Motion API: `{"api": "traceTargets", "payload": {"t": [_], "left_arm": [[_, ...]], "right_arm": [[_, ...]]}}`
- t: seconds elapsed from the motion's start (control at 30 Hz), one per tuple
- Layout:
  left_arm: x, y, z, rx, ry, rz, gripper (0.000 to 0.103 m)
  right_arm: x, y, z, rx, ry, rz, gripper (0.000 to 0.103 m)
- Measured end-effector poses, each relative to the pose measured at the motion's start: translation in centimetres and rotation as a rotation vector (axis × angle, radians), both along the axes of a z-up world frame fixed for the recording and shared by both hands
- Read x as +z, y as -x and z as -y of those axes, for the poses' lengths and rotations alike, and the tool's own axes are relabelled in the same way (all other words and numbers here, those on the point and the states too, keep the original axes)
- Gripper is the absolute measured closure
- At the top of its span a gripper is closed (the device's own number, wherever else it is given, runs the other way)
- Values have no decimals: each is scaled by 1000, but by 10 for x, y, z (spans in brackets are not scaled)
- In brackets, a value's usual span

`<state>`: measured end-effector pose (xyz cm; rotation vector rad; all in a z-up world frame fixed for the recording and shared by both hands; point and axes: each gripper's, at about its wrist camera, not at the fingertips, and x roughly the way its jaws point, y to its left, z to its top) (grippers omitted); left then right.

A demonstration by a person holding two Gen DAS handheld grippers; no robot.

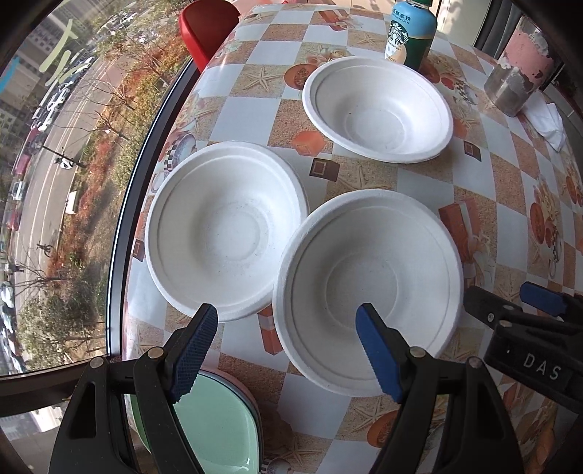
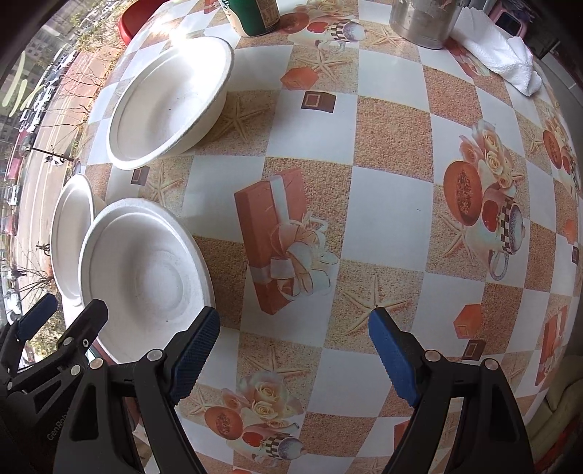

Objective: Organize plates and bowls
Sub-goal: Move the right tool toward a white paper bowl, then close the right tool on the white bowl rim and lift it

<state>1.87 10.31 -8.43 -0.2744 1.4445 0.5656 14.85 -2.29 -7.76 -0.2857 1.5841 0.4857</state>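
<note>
Three white foam bowls sit upright on the patterned table. In the left wrist view the near bowl point(image 1: 368, 288) lies under my open left gripper point(image 1: 288, 350), whose right finger hangs over its rim. A second bowl point(image 1: 226, 229) touches its left side, and a third point(image 1: 379, 109) stands farther back. A green plate point(image 1: 222, 426) on a pink one lies below the left finger. My right gripper point(image 2: 295, 353) is open and empty over bare tablecloth, right of the near bowl point(image 2: 145, 277). The far bowl point(image 2: 171, 102) and the second bowl point(image 2: 71, 233) show there too. The right gripper also shows in the left view point(image 1: 510, 306).
A blue Starbucks bottle point(image 1: 411, 32) stands behind the far bowl. A metal cup point(image 1: 517, 80) and a white napkin point(image 1: 546, 120) are at the back right. The table's left edge point(image 1: 145, 182) runs along a window. A red chair point(image 1: 207, 29) stands beyond it.
</note>
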Motion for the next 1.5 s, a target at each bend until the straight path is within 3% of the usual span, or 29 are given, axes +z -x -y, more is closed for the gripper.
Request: {"api": "traceTargets", "payload": {"t": [0.2, 0.33, 0.5, 0.57, 0.73, 0.8, 0.87, 0.97, 1.1, 1.17, 1.23, 1.5], "left_arm": [[0, 4, -5, 36, -7, 7, 22], [-3, 9, -9, 79, -9, -8, 22], [-11, 16, -12, 105, 2, -31, 22], [-15, 18, -14, 115, 21, -38, 22], [-21, 17, -12, 105, 33, -43, 22], [-23, 14, -11, 95, 41, -43, 22], [-24, 12, -9, 83, 55, -42, 26], [-29, 8, 0, 50, 80, -47, 39], [-45, 4, 18, -2, 155, -69, 70], [-49, -1, 34, -51, 169, -73, 77], [-49, -8, 57, -127, 144, -78, 76], [-48, -22, 156, -365, 174, -101, 76]], "right_arm": [[17, -5, -4, -4, -43, 63, 18], [20, -7, -5, 1, -106, 29, 18], [4, 8, -30, 43, -114, -10, 19], [-3, 10, -38, 58, -109, -26, 38], [-24, 16, -50, 74, -107, -111, 75], [-31, 20, -52, 86, -103, -135, 85], [-32, 23, -50, 95, -108, -144, 86], [-29, 28, -44, 132, -95, -140, 88], [-27, 38, -23, 137, -78, -145, 89], [-30, 41, -9, 112, -80, -164, 89], [-32, 47, 9, 79, -81, -182, 89], [-34, 64, 104, -79, -25, -164, 88]]}}
